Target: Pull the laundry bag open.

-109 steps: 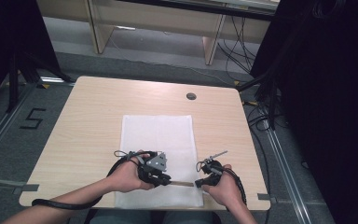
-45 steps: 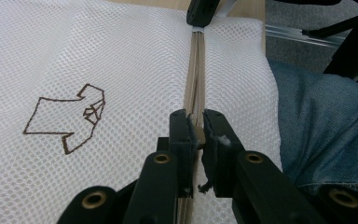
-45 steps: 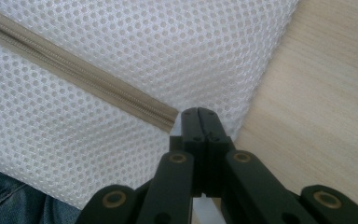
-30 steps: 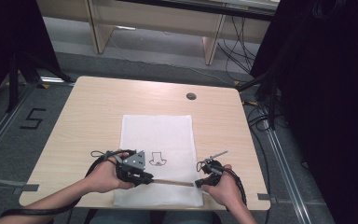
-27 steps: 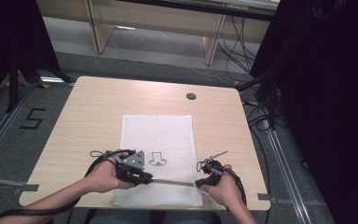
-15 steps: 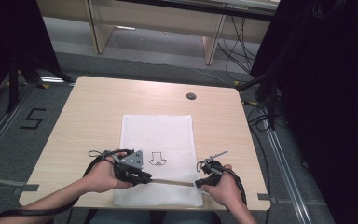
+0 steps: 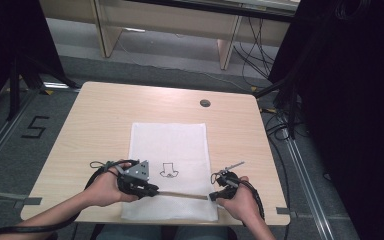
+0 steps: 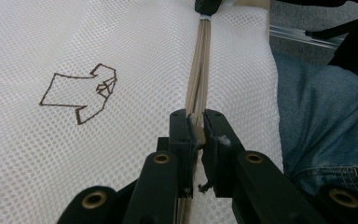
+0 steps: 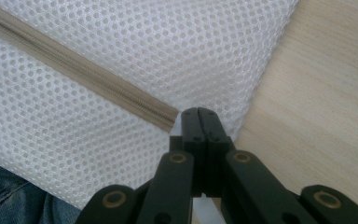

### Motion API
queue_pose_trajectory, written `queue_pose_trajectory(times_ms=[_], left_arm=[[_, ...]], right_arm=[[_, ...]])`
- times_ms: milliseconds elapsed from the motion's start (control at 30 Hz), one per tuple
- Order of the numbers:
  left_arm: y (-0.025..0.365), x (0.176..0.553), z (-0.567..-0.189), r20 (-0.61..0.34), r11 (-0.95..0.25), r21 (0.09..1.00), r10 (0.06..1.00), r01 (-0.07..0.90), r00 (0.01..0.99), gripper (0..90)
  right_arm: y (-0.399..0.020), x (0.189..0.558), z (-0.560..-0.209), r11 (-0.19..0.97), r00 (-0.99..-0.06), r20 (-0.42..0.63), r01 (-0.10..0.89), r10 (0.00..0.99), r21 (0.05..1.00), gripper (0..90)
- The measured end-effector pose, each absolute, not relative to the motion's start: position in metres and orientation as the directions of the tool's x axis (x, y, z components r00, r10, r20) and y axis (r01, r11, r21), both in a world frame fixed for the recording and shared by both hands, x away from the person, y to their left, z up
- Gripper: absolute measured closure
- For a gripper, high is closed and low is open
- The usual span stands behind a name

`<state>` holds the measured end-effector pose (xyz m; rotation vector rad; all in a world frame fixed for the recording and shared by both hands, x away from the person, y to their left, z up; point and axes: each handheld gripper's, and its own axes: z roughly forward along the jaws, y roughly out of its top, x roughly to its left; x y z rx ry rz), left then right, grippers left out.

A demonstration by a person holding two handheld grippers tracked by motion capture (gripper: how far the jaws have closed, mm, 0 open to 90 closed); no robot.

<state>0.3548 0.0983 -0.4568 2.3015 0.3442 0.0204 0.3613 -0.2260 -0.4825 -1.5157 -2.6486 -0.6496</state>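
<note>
A white mesh bag (image 7: pixel 170 145) with a small brown drawing (image 8: pixel 81 91) lies flat on the wooden table (image 7: pixel 100 120). Its tan zipper (image 7: pixel 180 194) runs along the near end. My left gripper (image 7: pixel 152 191) is shut on the zipper's tan pull (image 8: pixel 198 135), left of the bag's middle; in the left gripper view (image 8: pixel 196 126) the zipper (image 8: pixel 198 70) stretches straight ahead to the other gripper (image 8: pixel 207 5). My right gripper (image 7: pixel 213 196) is shut on the bag's edge at the zipper's right end (image 9: pixel 168 122), its jaws (image 9: pixel 198 114) pressed together over the mesh (image 9: pixel 168 42).
A round cable hole (image 7: pixel 205 103) sits at the table's far side. The table's front edge is just below the bag, with the person's jeans (image 8: pixel 326 121) under it. Bare wood (image 9: pixel 317 93) lies right of the bag.
Since the oldest frame my left gripper has slid left along the zipper. Over the last second neither hand has visibly moved.
</note>
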Motion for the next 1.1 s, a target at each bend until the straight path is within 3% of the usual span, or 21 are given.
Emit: queue_pose_trajectory(times_ms=[1100], left_arm=[[0.112,0.355,-0.456,-0.095,-0.639,0.726,0.272,0.253,0.958,82.2]], right_arm=[[-0.227,0.362,-0.483,0.45,-0.542,0.221,0.818,0.81,0.358,90.0]])
